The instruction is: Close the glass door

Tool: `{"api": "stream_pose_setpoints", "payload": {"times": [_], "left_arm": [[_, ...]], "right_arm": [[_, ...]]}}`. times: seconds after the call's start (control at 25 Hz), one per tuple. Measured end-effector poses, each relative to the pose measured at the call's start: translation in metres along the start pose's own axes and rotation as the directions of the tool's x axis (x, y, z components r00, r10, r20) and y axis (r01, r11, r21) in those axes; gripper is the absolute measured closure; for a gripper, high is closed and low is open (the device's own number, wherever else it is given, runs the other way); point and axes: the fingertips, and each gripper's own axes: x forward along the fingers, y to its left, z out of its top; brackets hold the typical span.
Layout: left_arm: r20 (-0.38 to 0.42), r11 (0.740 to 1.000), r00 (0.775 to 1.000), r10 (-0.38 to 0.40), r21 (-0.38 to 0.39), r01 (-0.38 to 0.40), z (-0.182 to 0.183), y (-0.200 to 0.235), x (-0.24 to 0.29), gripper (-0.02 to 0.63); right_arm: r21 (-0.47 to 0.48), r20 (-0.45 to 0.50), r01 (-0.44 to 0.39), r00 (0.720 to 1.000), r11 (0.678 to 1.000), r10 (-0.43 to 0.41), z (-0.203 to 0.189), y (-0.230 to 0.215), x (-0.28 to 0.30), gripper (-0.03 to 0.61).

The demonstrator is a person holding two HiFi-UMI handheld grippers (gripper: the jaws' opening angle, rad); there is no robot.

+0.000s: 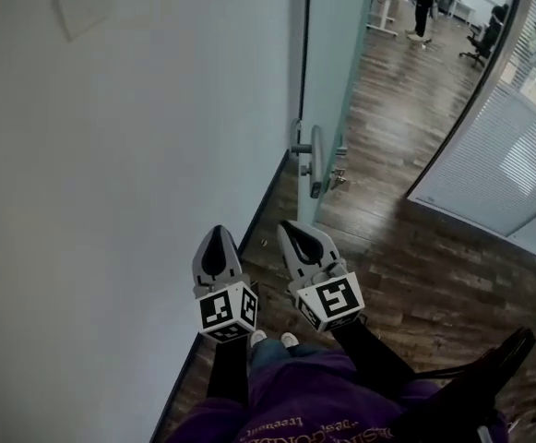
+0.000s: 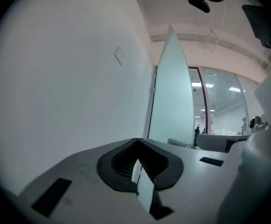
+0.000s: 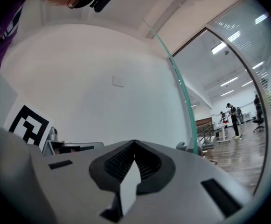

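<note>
Dark wood floor point(image 1: 434, 275) runs along a plain white wall point(image 1: 111, 155) on my left. The frosted glass door point(image 1: 332, 81) stands open at that wall's far end, its thin edge turned toward me, and a metal handle point(image 1: 315, 160) sticks out of it on both faces. My left gripper point(image 1: 220, 233) has its jaws pressed together, nothing between them, pointing level along the wall's foot. My right gripper point(image 1: 291, 227) is just beside it, jaws also together and empty, aimed at the door's edge below the handle, not touching it. Slatted glass partition point(image 1: 517, 155) on the right. Past the doorway, a person point(image 1: 423, 5) stands by desks and an office chair point(image 1: 484, 40).
</note>
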Motion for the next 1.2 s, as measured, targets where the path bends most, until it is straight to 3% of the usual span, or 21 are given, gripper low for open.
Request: {"api": "stream_pose_setpoints", "payload": {"times": [0.2,0.36,0.52,0.64,0.72,0.8,0.84,0.92,1.0,1.08,1.16,1.2], "left_arm": [[-0.027,0.985,0.984,-0.174,-0.003,0.174,-0.006,-0.049,0.052,0.624],[-0.045,0.948,0.948,-0.315,0.042,0.317,-0.012,-0.079,0.085,0.624],[-0.068,0.872,0.883,-0.464,0.141,0.469,-0.008,-0.093,0.103,0.621],[-0.1,0.793,0.84,-0.534,0.287,0.538,-0.009,-0.095,0.121,0.617],[-0.138,0.708,0.817,-0.56,0.433,0.558,-0.008,-0.099,0.136,0.568],[-0.183,0.6,0.798,-0.575,0.568,0.563,-0.015,-0.103,0.15,0.542],[-0.213,0.536,0.789,-0.577,0.63,0.562,-0.021,-0.103,0.157,0.538],[-0.288,0.383,0.767,-0.574,0.733,0.563,-0.036,-0.104,0.171,0.538],[-0.354,0.228,0.744,-0.567,0.8,0.554,-0.049,-0.11,0.185,0.538],[-0.41,0.095,0.725,-0.553,0.834,0.544,-0.062,-0.115,0.194,0.538],[-0.463,-0.01,0.716,-0.522,0.843,0.538,-0.078,-0.118,0.207,0.538],[-0.482,-0.046,0.717,-0.504,0.844,0.535,-0.085,-0.12,0.215,0.538]], "right_arm": [[-0.015,0.019,0.192,0.981,0.981,-0.192,0.01,-0.052,-0.027,0.587],[-0.02,0.016,0.326,0.945,0.945,-0.326,0.011,-0.087,-0.04,0.588],[-0.021,0.022,0.436,0.9,0.899,-0.436,0.014,-0.105,-0.056,0.588],[-0.032,0.035,0.498,0.867,0.867,-0.497,0.013,-0.112,-0.068,0.588],[-0.032,0.045,0.528,0.849,0.848,-0.527,0.014,-0.118,-0.074,0.588],[-0.023,0.046,0.551,0.834,0.834,-0.55,0.014,-0.122,-0.077,0.586],[-0.019,0.046,0.561,0.828,0.828,-0.56,0.014,-0.122,-0.078,0.586],[-0.019,0.048,0.578,0.816,0.816,-0.576,0.015,-0.123,-0.08,0.587],[-0.02,0.05,0.591,0.806,0.806,-0.59,0.016,-0.123,-0.083,0.588],[-0.012,0.046,0.598,0.801,0.802,-0.597,0.016,-0.12,-0.084,0.587],[-0.01,0.045,0.599,0.8,0.801,-0.598,0.019,-0.116,-0.083,0.588],[-0.014,0.047,0.598,0.801,0.801,-0.597,0.022,-0.115,-0.084,0.586]]}}
